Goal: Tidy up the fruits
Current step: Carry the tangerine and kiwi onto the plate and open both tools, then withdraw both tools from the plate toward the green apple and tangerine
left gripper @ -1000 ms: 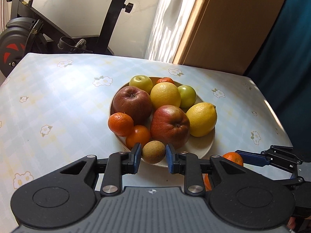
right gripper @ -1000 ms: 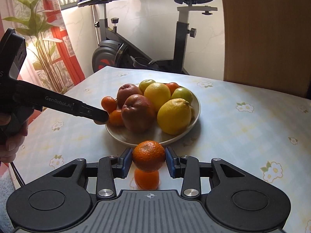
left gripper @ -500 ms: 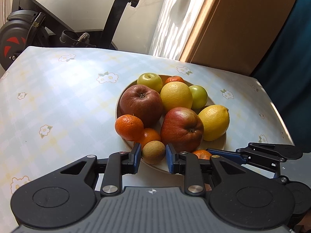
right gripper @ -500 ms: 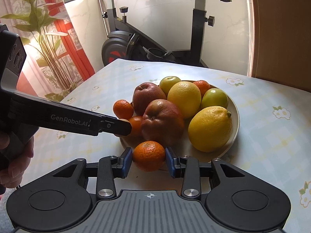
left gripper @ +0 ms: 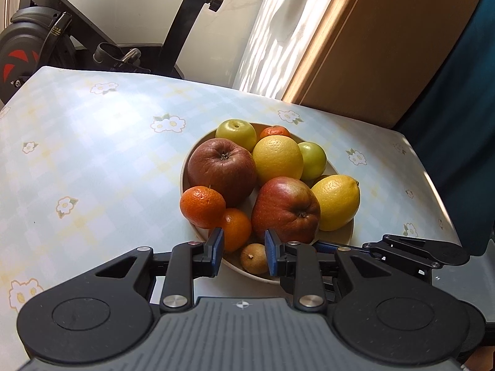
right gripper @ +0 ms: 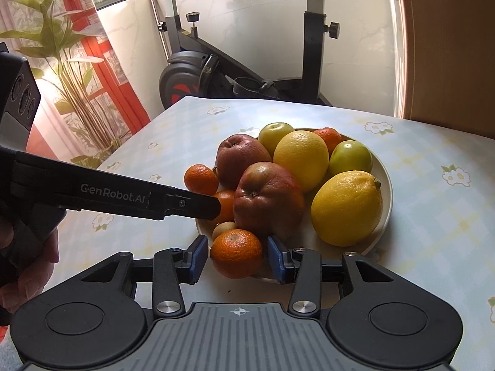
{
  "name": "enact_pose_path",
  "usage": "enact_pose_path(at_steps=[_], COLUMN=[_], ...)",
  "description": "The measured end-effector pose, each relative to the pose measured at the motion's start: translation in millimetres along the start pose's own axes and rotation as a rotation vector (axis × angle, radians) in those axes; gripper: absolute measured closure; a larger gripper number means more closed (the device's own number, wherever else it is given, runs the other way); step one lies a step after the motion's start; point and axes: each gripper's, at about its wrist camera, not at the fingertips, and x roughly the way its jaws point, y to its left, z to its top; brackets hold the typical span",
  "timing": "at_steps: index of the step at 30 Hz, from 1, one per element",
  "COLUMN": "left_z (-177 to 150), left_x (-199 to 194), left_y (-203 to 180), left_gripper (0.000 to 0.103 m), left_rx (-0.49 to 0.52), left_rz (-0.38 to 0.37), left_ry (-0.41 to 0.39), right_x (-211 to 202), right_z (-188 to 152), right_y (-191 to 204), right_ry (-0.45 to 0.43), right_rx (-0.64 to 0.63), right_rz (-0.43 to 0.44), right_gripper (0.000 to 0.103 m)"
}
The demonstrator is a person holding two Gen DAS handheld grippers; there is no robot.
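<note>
Filling most of both views, a table (left gripper: 92,160) under a pale checked cloth printed with small flowers carries a cream plate (right gripper: 382,167) heaped with fruit, while a black exercise bike (right gripper: 235,71) stands beyond it in the upper part of the frames and a leafy plant (right gripper: 66,61) rises at upper left of the right wrist view. On the plate, two dark red apples (left gripper: 221,170) sit at centre, one behind the other; a large lemon (right gripper: 346,207) lies at the right rim, a rounder yellow citrus (left gripper: 277,159) behind the apples, and two green apples (left gripper: 236,130) at the far side with a mandarin (left gripper: 274,131) tucked between them. Two more mandarins (left gripper: 202,207) crowd the left edge. The right gripper (right gripper: 236,258) sits low in its own view with its blue pads (right gripper: 197,255) spreading apart; a mandarin (right gripper: 236,253) rests on the near rim of the plate between them, with a sliver of gap on each side. The left gripper (left gripper: 243,252) hangs above the plate's near rim, its pads standing clear of a small brown kiwi-like fruit (left gripper: 254,258) that lies on the plate below and between them. In the right wrist view that gripper reaches in from the left edge, a hand (right gripper: 29,266) wrapped round its handle.
</note>
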Motion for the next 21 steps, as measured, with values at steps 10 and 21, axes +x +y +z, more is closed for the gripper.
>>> enact_pose_path(at_steps=[10,21], left_z=[-12,-33], left_x=[-25,-55], left_y=[-11,-39], left_gripper=[0.073,0.072], left_rx=[0.012,0.063], left_rz=[0.052,0.081], left_ry=[-0.081,-0.178], right_x=[-31,-80], right_z=[-12,-48], right_y=[-4,-20], right_ry=[-0.072,-0.162], right_rx=[0.014,0.063], right_rz=[-0.031,-0.14], right_gripper=[0.061,0.061])
